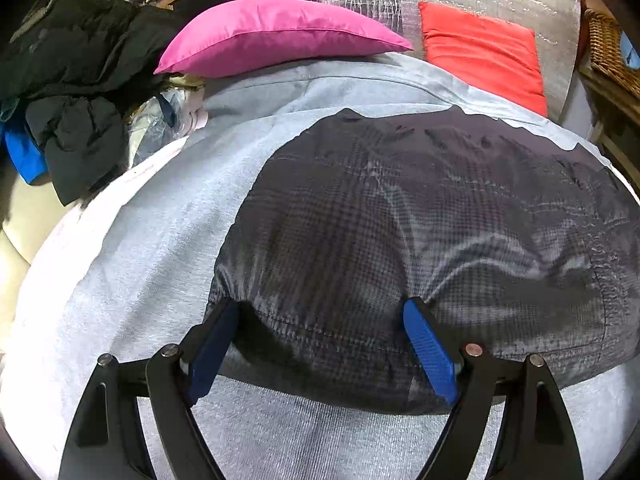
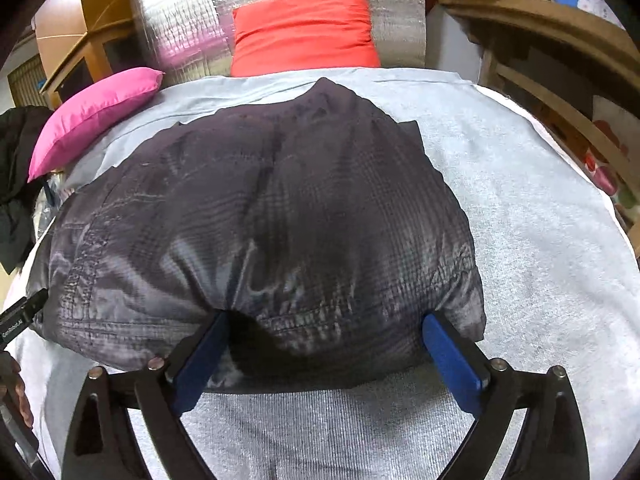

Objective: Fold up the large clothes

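Atop the grey sheet (image 1: pixel 120 280), both jaws gape against the dark plaid garment (image 1: pixel 420 220).

Bed covered by light grey sheet (image 1: pixel 132 264) (image 2: pixel 532 240). Dark plaid padded garment (image 1: pixel 420 232) (image 2: pixel 260 232) lies flat on it, near edge between the jaws. Beyond jaws: pink pillow (image 1: pixel 276 36) (image 2: pixel 96 116) left, red pillow (image 1: pixel 484 52) (image 2: pixel 304 28) further back.

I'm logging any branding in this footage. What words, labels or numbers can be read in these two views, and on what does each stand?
"GenRobot.AI" (small, partly blurred, so the reading is uncertain): white lettering on the black left hand-held gripper at the left edge of the right wrist view.
Nothing else is readable: the dark plaid jacket, the cushions and the grey sheet show no text.
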Available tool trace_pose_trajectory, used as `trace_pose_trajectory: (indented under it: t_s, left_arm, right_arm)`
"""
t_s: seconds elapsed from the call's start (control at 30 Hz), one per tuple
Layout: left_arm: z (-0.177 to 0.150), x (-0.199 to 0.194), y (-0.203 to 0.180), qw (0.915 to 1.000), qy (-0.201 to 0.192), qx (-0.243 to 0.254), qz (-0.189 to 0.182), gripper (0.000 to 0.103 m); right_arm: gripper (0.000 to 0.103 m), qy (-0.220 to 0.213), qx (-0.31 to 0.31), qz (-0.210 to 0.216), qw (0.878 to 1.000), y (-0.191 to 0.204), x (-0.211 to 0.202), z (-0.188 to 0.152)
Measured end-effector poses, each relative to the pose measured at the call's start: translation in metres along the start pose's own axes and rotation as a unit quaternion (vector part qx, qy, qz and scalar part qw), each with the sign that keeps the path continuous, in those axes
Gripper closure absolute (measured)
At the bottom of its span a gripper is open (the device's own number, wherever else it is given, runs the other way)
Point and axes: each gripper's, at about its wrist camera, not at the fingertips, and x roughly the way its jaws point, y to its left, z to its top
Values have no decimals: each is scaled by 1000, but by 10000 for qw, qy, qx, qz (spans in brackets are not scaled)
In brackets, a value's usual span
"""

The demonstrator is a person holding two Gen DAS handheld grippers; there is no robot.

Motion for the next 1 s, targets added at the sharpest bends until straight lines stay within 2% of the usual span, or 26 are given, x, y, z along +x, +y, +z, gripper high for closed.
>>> trace_pose_trajectory:
  t_s: [0.1, 0.2, 0.27, 0.3, 0.33, 0.4, 0.5, 0.57, 0.67, 0.87, 1.0]
  left_arm:
    - [1, -14, -2, 9999, -73, 42, -83, 19]
    - [-1, -32, -11, 9992, -325, 148, -172, 18]
    - [-5, -24, -20, 9993, -115, 307, -196, 18]
    - [-8, -12, -24, 9987, 252, 395, -201, 18]
    - [-9, -6, -25, 9980, 401, 466, -147, 18]
    - [-6, -13, -24, 9983, 249, 505, -117, 18]
    - [3, -30, -7, 9987, 0, 143, -482, 18]
    - [9, -38, 11, 9974, -154, -110, -700, 18]
    - [21, -36, 41, 9951, -159, -442, -866, 18]
    - [43, 3, 87, 9869, 200, -737, -1420, 18]
    - [56, 35, 104, 9716, 543, -1045, -2050, 18]
  right_arm:
    - [5, -153, 80, 103, 9998, -3, -18, 4]
    - [5, -367, 151, 128, 9991, -9, -32, 5]
    - [5, -219, 256, 89, 9994, -17, -23, 5]
    - [5, 55, 374, 82, 9993, -24, -9, 5]
    - [5, 306, 593, 272, 9974, -34, 4, 3]
    - [5, 331, 1053, 624, 9919, -48, 3, -1]
    - [5, -94, 1056, 723, 9917, -58, -23, -4]
    - [5, -171, 1090, 866, 9901, -68, -34, -5]
    - [5, -350, 1181, 1077, 9865, -88, -48, 2]
    - [5, 11, 1143, 1742, 9781, -109, -25, 42]
    - [5, 389, 1089, 1989, 9732, -109, 8, 69]
